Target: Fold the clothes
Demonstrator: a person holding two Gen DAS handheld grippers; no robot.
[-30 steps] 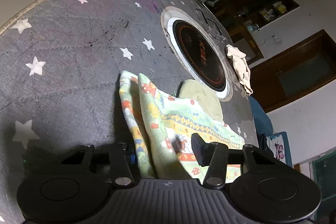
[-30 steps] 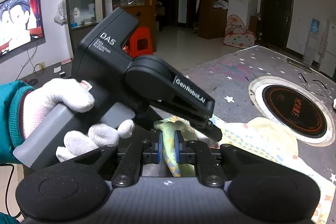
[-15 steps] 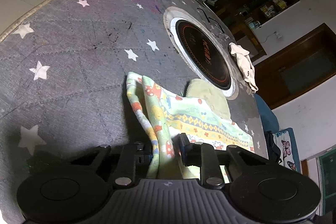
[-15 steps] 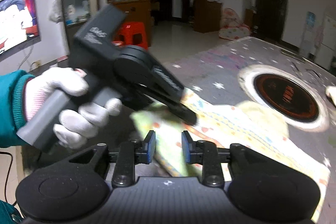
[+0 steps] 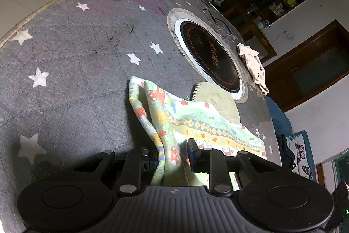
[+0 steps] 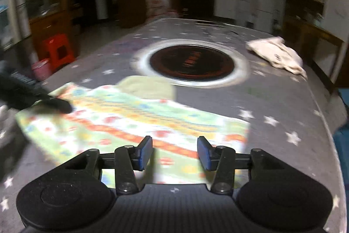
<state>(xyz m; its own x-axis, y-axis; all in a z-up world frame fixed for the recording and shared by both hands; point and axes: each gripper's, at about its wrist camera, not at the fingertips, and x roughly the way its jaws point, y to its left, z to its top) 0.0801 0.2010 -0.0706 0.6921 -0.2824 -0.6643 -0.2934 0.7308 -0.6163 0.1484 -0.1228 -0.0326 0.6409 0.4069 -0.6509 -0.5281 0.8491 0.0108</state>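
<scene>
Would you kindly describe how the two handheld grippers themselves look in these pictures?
Both are matte black. The left gripper and right gripper each have a ribbed central body, two round discs at the sides, angled linkage arms with silver pins, and blue pads on their fingers. No cables or sleeves show.

garment (image 5: 196, 121) on table (image 5: 72, 71) | hob (image 5: 209, 54) behind | cloth (image 5: 253, 64) R of hob

Right gripper (image 6: 174, 151), jaws just opening, empty above the patterned cloth (image 6: 135, 115)
</scene>
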